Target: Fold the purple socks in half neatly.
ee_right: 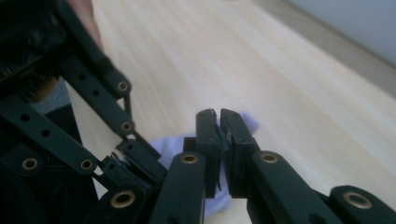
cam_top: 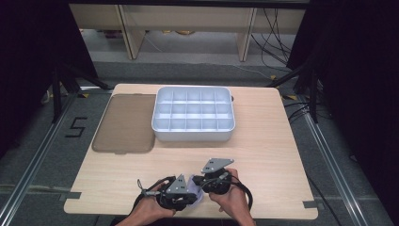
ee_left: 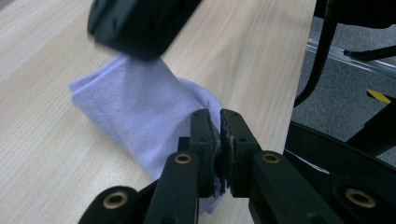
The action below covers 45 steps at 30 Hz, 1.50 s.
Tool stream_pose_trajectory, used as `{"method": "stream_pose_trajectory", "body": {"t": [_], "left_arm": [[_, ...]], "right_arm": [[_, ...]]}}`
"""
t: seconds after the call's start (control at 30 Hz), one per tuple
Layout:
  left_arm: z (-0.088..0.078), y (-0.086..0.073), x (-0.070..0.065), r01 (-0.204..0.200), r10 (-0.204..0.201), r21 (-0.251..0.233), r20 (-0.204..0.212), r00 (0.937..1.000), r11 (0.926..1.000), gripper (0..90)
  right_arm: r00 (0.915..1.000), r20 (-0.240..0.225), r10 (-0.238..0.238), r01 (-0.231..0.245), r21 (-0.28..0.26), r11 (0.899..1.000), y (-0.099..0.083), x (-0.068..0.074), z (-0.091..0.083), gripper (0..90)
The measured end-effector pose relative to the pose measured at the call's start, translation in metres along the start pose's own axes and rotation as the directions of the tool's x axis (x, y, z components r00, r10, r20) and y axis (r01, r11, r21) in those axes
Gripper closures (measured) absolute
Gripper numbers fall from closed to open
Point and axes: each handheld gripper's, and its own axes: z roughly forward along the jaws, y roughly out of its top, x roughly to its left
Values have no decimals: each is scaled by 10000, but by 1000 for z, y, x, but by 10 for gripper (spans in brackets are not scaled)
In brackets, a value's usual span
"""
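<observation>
A small lavender cloth (cam_top: 196, 187) lies bunched on the wooden table (cam_top: 268, 160) near its front edge, between the two hands. My left gripper (ee_left: 219, 116) is shut on one edge of the cloth (ee_left: 135, 107), and a sliver of fabric shows between its pads. My right gripper (ee_right: 219, 114) is shut on the opposite edge of the cloth (ee_right: 170, 147), which spreads out under its jaws. In the high view the left gripper (cam_top: 189, 192) and right gripper (cam_top: 201, 182) meet over the cloth, tips close together. The right gripper (ee_left: 135, 23) looms blurred at the top of the left gripper view.
A white tray (cam_top: 193, 134) divided into several compartments stands at the back middle of the table. A brownish translucent lid (cam_top: 124, 123) lies flat to its left. The table's front edge runs just below the hands, and cables trail from both grippers.
</observation>
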Motion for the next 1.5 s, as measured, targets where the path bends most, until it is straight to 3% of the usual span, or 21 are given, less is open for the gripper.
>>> {"method": "stream_pose_trajectory", "body": {"t": [0.13,0.17,0.27,0.33,0.37,0.47,0.5,0.6,0.77,0.8,0.83,0.9,0.93,1.03,1.07,1.1,1.13,1.27,1.3,1.43,1.5], "left_arm": [[-3,1,2,224,-223,-68,162,9996,9997,804],[-5,1,2,353,-350,-148,198,9992,9993,762],[-17,3,8,788,-769,-563,352,9964,9953,747],[-26,4,10,1214,-1174,-912,478,9919,9884,756],[-30,4,13,996,-957,-947,443,9944,9905,765],[-34,3,15,1119,-1078,-947,479,9930,9892,810],[-32,2,12,1387,-1343,-979,505,9897,9855,831],[-24,-1,10,984,-959,-480,534,9940,9940,858],[-11,-10,8,1087,-1089,70,593,9923,9940,863],[-12,-10,11,805,-815,205,577,9950,9965,865],[-12,-10,10,1083,-1092,206,466,9929,9939,865],[-14,-9,12,834,-842,284,291,9960,9961,857],[-14,-9,11,994,-999,227,210,9948,9948,856],[-16,-8,18,301,-292,471,-197,9994,9984,853],[-16,-8,18,301,-292,471,-197,9994,9984,851],[-15,-10,16,759,-754,331,-172,9970,9966,851],[-15,-10,16,731,-725,348,-175,9972,9967,851],[-15,-10,16,422,-413,391,-233,9989,9983,851],[-16,-10,16,290,-270,576,-343,9990,9979,851],[-15,-9,16,152,-134,564,-319,9994,9983,850],[-15,-9,16,184,-169,500,-288,9994,9986,850]], "right_arm": [[9998,113,-137,127,873,9961,-7,-2,15,868],[9998,89,204,-212,1074,9940,-10,-2,17,870],[9999,70,-78,71,955,9954,-10,-6,17,870],[9994,166,308,-324,1075,9937,-11,-3,16,870],[9994,169,293,-309,1048,9940,-11,-3,17,871],[9998,209,65,-85,1001,9949,-11,-4,17,871],[9997,236,118,-141,1022,9947,-11,-3,17,871],[9995,260,186,-209,916,9956,-11,-2,18,871],[9995,178,254,-272,1072,9939,-11,-1,17,872],[9996,191,201,-219,989,9949,-11,-1,17,872],[9999,152,73,-89,1104,9939,-11,-2,16,872],[9995,323,43,-75,993,9950,-12,-1,17,872],[9999,164,30,-50,1178,9930,-12,-1,15,872],[9998,200,-16,-7,1156,9933,-13,0,13,872],[9998,200,-16,-7,1156,9933,-13,0,13,872],[9999,137,19,-35,1200,9928,-14,0,12,872],[9996,141,226,-242,1269,9916,-14,1,11,867],[9997,175,-184,165,1015,9947,-13,-1,10,751],[9992,404,77,-120,1075,9941,-11,-1,6,686],[9976,696,34,-109,1076,9941,-10,-8,6,621],[9975,627,335,-405,1147,9926,-8,-13,7,548]]}}
